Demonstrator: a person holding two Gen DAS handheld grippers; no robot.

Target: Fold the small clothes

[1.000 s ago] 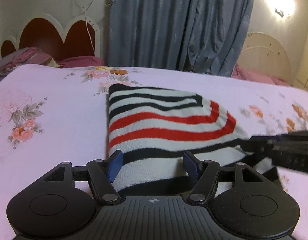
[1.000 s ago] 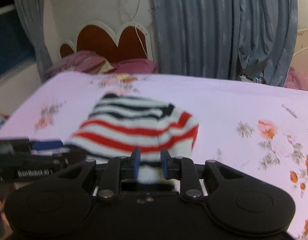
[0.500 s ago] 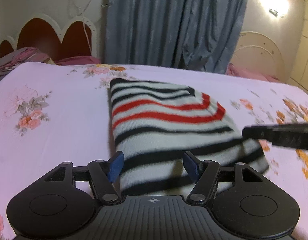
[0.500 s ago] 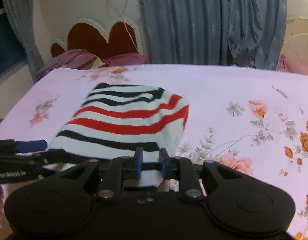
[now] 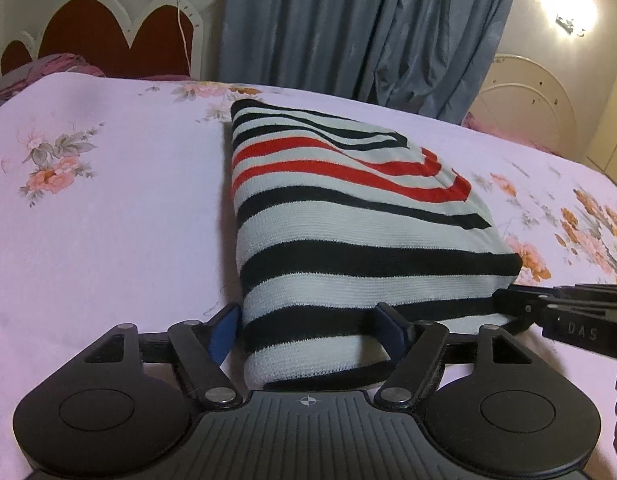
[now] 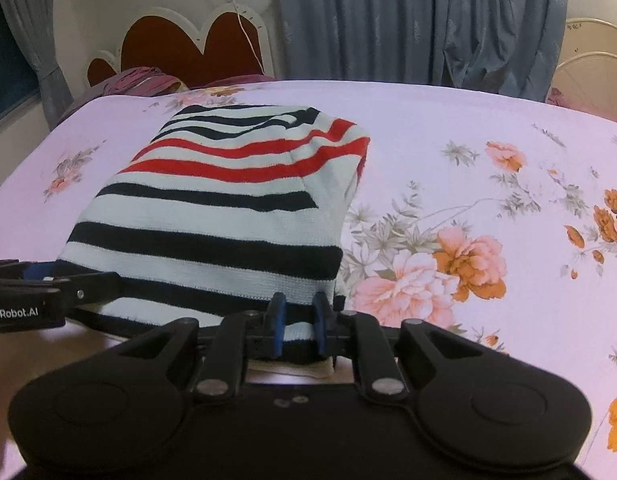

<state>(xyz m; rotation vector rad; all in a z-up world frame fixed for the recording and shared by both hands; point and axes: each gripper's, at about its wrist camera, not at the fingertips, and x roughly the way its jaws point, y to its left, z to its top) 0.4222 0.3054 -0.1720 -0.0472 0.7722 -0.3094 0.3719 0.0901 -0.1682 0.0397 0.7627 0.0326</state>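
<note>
The left tool [image 5: 308, 330] is opening, the striped top [image 5: 348, 232] between its fingers; the right tool [image 6: 298, 322] is closing, pinching the top's near hem on the bed [image 5: 108, 220].

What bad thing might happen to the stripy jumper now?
1. The left gripper is opening around the striped jumper's near edge, so that side may flop and spoil the fold.
2. The right gripper is closing on the same edge; pulling with only one side held might drag the jumper crooked across the flowery bedsheet.
</note>
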